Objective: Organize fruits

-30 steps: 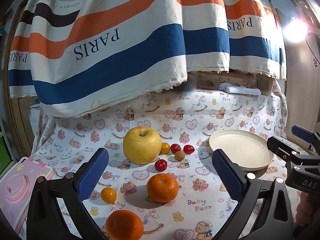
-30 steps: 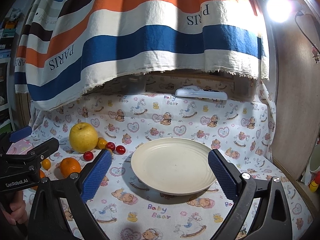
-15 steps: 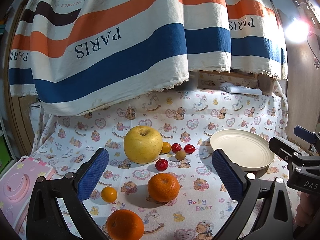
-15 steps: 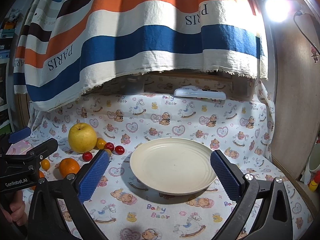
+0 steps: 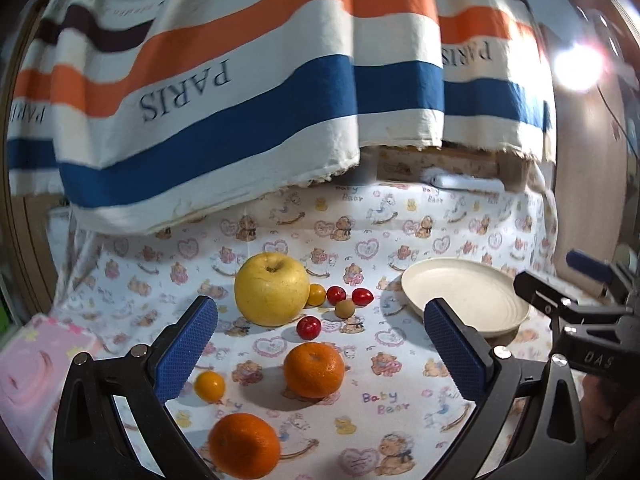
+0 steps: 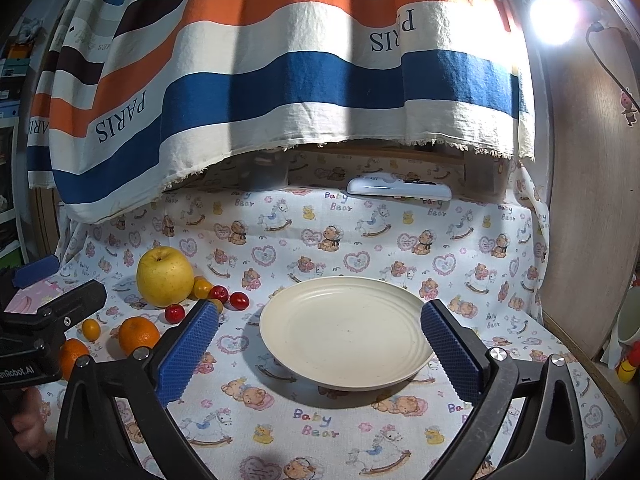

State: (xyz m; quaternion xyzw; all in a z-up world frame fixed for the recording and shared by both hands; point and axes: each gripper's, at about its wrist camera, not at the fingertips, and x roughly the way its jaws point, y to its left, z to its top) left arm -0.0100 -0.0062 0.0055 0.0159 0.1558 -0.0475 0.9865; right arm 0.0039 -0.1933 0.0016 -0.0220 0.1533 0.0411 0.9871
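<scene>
A big yellow apple sits mid-cloth, with red cherry tomatoes and a small yellow one beside it. Two oranges and a small yellow tomato lie nearer. My left gripper is open, and the nearer middle orange lies between its blue pads. An empty cream plate lies to the right. My right gripper is open over the plate's front part, holding nothing. The apple and oranges show at the left of the right wrist view.
A striped PARIS cloth hangs over the back of the table. A white flat device lies at the back edge. A pink box stands at the left, a wooden wall at the right, a bright lamp above it.
Both grippers have drifted slightly; the fruit and plate lie where they were. Both grippers are still open.
</scene>
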